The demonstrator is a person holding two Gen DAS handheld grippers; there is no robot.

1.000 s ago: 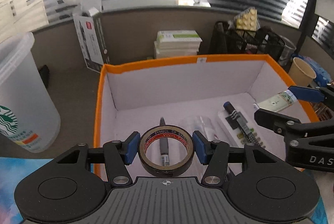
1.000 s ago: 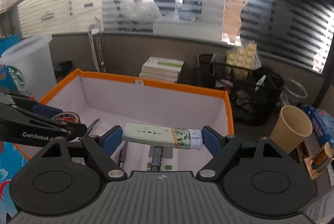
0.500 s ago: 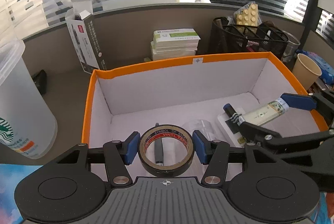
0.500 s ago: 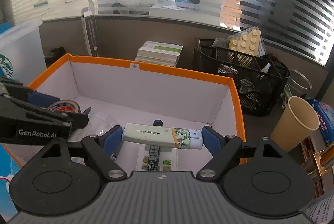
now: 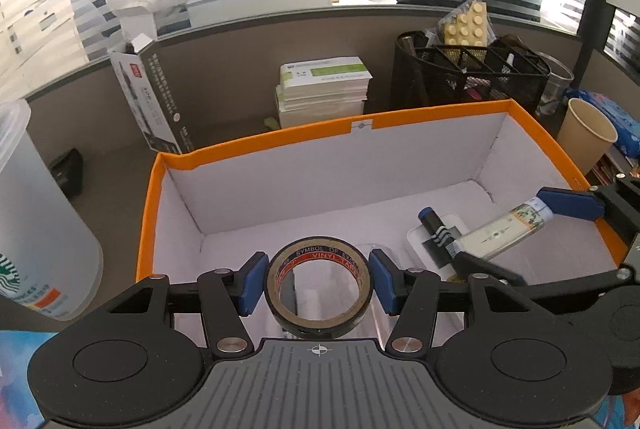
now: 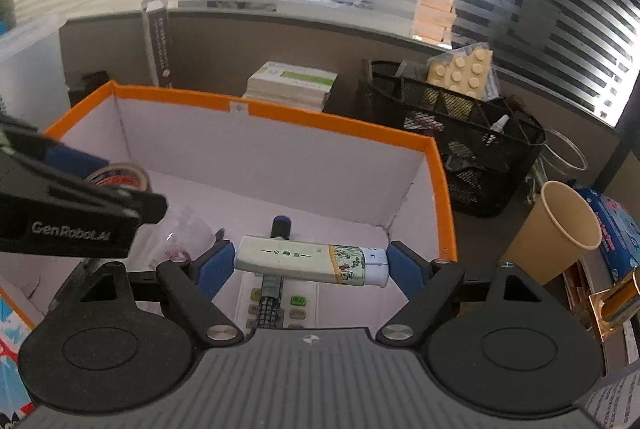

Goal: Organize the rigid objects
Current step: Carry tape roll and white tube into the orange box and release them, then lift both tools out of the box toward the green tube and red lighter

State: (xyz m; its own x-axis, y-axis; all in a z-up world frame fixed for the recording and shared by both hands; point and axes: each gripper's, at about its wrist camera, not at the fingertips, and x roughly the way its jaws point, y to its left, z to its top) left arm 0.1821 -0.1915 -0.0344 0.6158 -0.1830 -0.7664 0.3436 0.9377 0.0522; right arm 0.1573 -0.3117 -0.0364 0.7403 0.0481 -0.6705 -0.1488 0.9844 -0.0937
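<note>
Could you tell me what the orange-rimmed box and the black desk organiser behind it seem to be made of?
The orange-rimmed box looks like matte cardboard: thin folded walls, creased corners, plain white inside. The black desk organiser appears to be painted metal mesh, since you can see through its fine grid walls.

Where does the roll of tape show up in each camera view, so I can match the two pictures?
Left wrist view: the roll of tape sits bottom centre, clamped between the left gripper's blue pads.
Right wrist view: the same roll shows at the left edge, half hidden behind the left gripper's black finger.
Shared landmark: the orange-rimmed box, below both grippers.
</note>
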